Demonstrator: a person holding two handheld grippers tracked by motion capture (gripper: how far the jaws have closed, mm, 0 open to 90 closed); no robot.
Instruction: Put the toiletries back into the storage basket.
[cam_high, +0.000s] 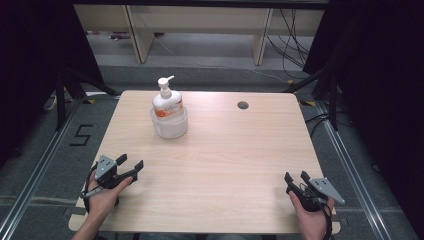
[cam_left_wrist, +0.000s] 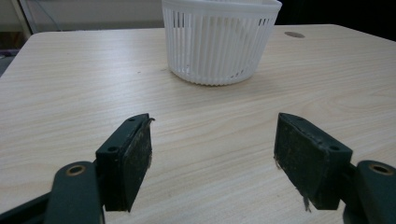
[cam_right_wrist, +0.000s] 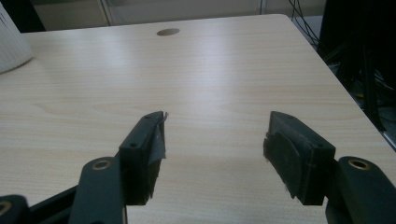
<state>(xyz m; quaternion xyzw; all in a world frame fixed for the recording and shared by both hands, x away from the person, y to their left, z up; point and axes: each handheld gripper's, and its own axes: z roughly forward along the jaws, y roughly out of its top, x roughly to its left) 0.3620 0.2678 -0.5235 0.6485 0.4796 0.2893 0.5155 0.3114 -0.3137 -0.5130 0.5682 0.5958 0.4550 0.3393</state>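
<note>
A white pump bottle (cam_high: 166, 100) with an orange label stands upright inside a white slatted basket (cam_high: 170, 125) at the back left of the wooden table (cam_high: 225, 150). The basket (cam_left_wrist: 219, 44) rises straight ahead in the left gripper view, well beyond the jaws. My left gripper (cam_high: 130, 162) rests open at the table's front left, held by a hand, nothing between its jaws (cam_left_wrist: 212, 154). At the front right, my right gripper (cam_high: 296, 177) is open too and holds nothing (cam_right_wrist: 215, 149). The basket's edge (cam_right_wrist: 11, 46) shows far left in the right gripper view.
A round cable hole (cam_high: 243, 105) sits in the tabletop at the back right. Black curtains flank both sides. Wooden shelving legs (cam_high: 142, 35) and cables (cam_high: 292, 40) lie on the floor behind the table. Metal rails (cam_high: 35, 170) run along the floor.
</note>
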